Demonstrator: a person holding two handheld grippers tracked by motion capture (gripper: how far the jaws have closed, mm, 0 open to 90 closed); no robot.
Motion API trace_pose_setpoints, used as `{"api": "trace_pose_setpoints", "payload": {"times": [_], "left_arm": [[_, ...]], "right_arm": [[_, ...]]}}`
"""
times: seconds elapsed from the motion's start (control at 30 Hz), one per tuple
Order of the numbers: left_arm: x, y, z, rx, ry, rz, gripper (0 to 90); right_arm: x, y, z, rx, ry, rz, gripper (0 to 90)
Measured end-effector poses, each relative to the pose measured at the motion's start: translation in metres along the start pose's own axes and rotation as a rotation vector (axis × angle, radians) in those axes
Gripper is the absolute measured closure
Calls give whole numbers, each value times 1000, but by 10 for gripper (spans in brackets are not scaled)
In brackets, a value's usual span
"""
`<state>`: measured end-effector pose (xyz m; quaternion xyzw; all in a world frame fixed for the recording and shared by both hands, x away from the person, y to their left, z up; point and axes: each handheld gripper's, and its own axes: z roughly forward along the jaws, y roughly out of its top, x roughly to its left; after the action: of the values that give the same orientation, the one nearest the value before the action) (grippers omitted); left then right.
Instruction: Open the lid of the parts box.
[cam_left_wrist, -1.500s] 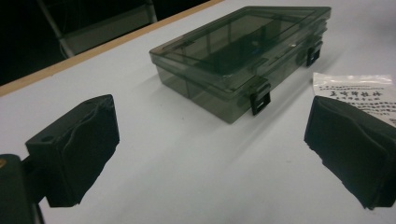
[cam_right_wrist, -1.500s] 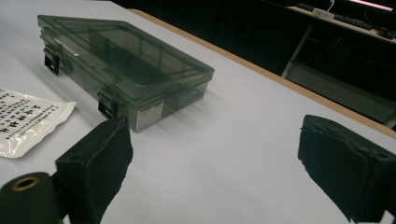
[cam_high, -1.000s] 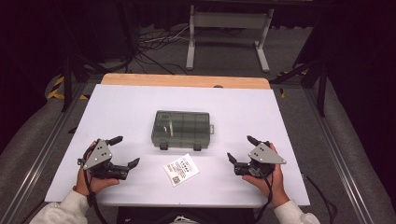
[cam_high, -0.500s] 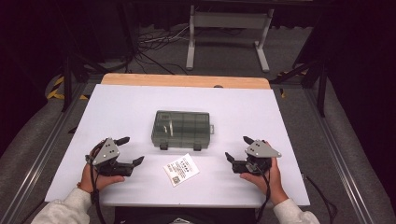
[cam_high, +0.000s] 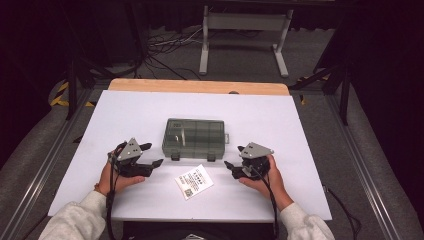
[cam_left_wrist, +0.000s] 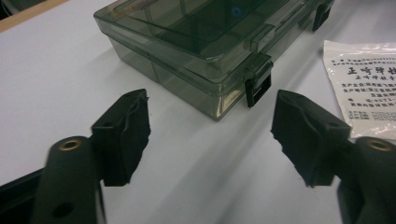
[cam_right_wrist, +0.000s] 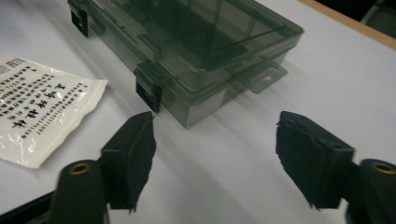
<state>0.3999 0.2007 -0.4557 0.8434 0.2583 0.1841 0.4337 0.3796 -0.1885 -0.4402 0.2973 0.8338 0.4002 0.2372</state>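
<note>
A smoky clear plastic compartment box (cam_high: 195, 137) lies closed in the middle of the white table, with two black latches on its near side. A small printed white packet (cam_high: 194, 181) lies flat in front of it. My left gripper (cam_high: 152, 155) hovers just left of the box's near left corner (cam_left_wrist: 212, 109), open, nothing between its jaws, which have just been closing. My right gripper (cam_high: 234, 159) sits just right of the near right corner (cam_right_wrist: 187, 119), also open and empty, jaws just narrowed too. Both point inward at the box (cam_left_wrist: 201, 42) (cam_right_wrist: 187, 51).
The white table top (cam_high: 300, 130) has a wooden strip along its far edge (cam_high: 200, 86). A grey metal stand (cam_high: 245, 35) and cables lie on the floor beyond. The packet (cam_left_wrist: 364, 88) (cam_right_wrist: 42, 116) lies between the two grippers.
Both hands have moved inward toward the box's near corners, the left one to the right and the right one to the left. Each gripper's jaws stand narrower than before.
</note>
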Motion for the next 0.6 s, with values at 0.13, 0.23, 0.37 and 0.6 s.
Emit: {"api": "trace_pose_setpoints", "payload": {"times": [0.13, 0.23, 0.37, 0.6], "left_arm": [[1, 2, 7, 17, -8, -5, 380], [3, 3, 11, 27, -33, -7, 456], [2, 5, 17, 54, -58, 2, 498], [1, 6, 24, 85, -50, 6, 567]], "right_arm": [[2, 8, 12, 14, 26, 5, 389], [1, 11, 17, 26, 40, 14, 423], [2, 14, 25, 42, 65, 8, 534], [-1, 13, 29, 54, 66, 25, 552]]}}
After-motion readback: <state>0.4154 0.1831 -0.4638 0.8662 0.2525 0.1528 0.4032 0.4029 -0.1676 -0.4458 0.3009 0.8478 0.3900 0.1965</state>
